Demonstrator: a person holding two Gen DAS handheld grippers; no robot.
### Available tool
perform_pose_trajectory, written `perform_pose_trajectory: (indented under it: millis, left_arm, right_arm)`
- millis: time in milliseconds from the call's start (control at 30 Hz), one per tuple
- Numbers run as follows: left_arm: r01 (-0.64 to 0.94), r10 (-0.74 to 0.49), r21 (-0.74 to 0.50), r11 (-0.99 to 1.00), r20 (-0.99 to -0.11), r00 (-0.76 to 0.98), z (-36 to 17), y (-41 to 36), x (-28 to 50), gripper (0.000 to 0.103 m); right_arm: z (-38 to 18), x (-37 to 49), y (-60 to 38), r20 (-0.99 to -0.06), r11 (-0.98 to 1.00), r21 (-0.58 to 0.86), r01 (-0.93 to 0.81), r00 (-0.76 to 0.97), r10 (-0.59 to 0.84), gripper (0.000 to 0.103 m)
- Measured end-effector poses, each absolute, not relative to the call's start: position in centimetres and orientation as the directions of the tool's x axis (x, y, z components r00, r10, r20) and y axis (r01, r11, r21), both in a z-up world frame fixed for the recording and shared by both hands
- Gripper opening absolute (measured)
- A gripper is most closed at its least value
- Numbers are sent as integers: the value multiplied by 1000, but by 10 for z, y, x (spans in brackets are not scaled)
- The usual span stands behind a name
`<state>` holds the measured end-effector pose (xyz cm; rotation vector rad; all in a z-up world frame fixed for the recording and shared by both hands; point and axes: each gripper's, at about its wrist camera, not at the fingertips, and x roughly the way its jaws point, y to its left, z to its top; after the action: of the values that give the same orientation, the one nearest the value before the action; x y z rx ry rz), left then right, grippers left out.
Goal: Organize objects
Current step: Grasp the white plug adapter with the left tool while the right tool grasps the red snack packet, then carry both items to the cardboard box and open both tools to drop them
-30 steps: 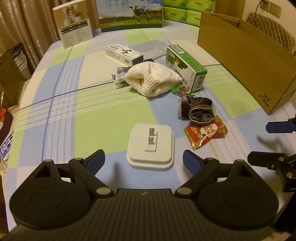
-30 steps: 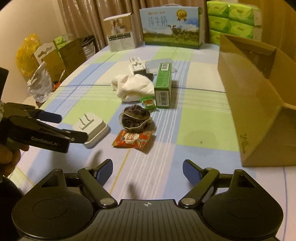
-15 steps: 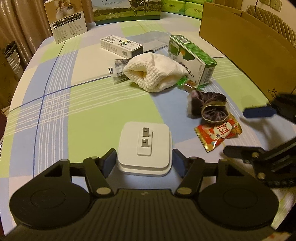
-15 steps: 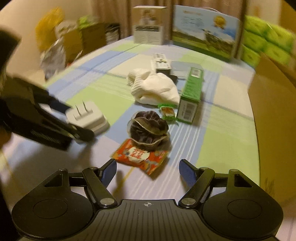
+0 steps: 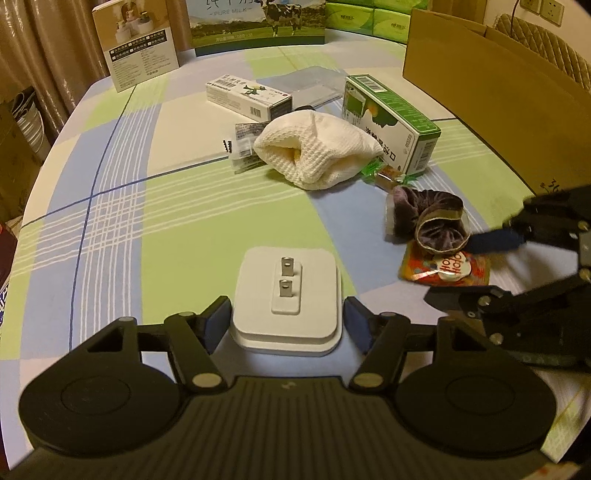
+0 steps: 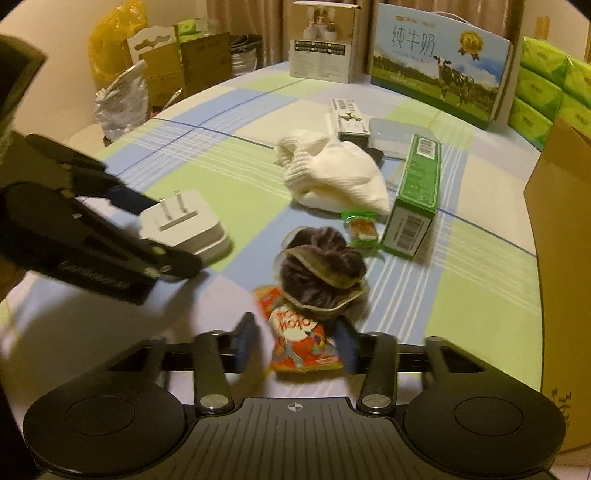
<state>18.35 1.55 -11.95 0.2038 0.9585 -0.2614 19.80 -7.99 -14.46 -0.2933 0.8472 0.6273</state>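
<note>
A white plug adapter [image 5: 286,295] lies prongs-up on the checked tablecloth. My left gripper [image 5: 288,321] straddles it with both blue pads against its sides, and the jaws are opening slightly. A red snack packet [image 6: 299,343] lies just in front of a dark velvet scrunchie [image 6: 321,269]. My right gripper [image 6: 295,347] is closing on the packet, with a pad at each of its edges. In the left wrist view the right gripper [image 5: 454,267] comes in from the right over the snack packet [image 5: 443,269]. In the right wrist view the left gripper [image 6: 171,234] clasps the plug adapter [image 6: 184,225].
Behind the scrunchie lie a green-wrapped candy [image 5: 384,175], a white knit cloth [image 5: 317,151], a green box [image 5: 391,122] and a white carton [image 5: 247,96]. An open cardboard box [image 5: 498,92] stands at the right. A milk case [image 5: 258,22] and other boxes line the back.
The left jaws came in from wide apart to the adapter's sides. The right gripper moved down to the snack packet, and its jaws narrowed around it.
</note>
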Motion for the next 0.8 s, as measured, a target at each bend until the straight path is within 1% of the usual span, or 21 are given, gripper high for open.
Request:
perform_pose_trajectory:
  millis: [33, 67, 200, 267, 367, 633, 800]
  left_arm:
    - [307, -129, 56, 950, -826, 548, -120, 15, 184, 67]
    - [305, -129, 56, 951, -824, 552, -120, 15, 184, 67]
    - [306, -126, 62, 950, -821, 557, -121, 14, 186, 66]
    - [313, -119, 73, 947, -826, 551, -122, 12, 187, 61]
    - [317, -118, 73, 946, -830, 545, -120, 10, 184, 61]
    - [315, -124, 69, 947, -824, 552, -104, 2, 164, 61]
    - [308, -136, 57, 950, -812, 568, -81, -7, 150, 61]
  right_arm:
    - [-144, 196, -80, -771, 785, 4, -619, 498, 397, 28]
    - [-144, 194, -81, -771, 792, 8, -611, 500, 394, 26]
    - [-143, 187, -85, -767, 811, 24, -585, 510, 390, 25]
    - [-141, 185, -87, -768, 824, 35, -565, 512, 384, 24]
    - [-138, 183, -93, -767, 843, 58, -535, 517, 381, 24]
    - [-115, 163, -110, -748, 867, 65, -495, 551, 371, 24]
    - [-85, 153, -130, -719, 899, 60, -434, 606, 340, 24]
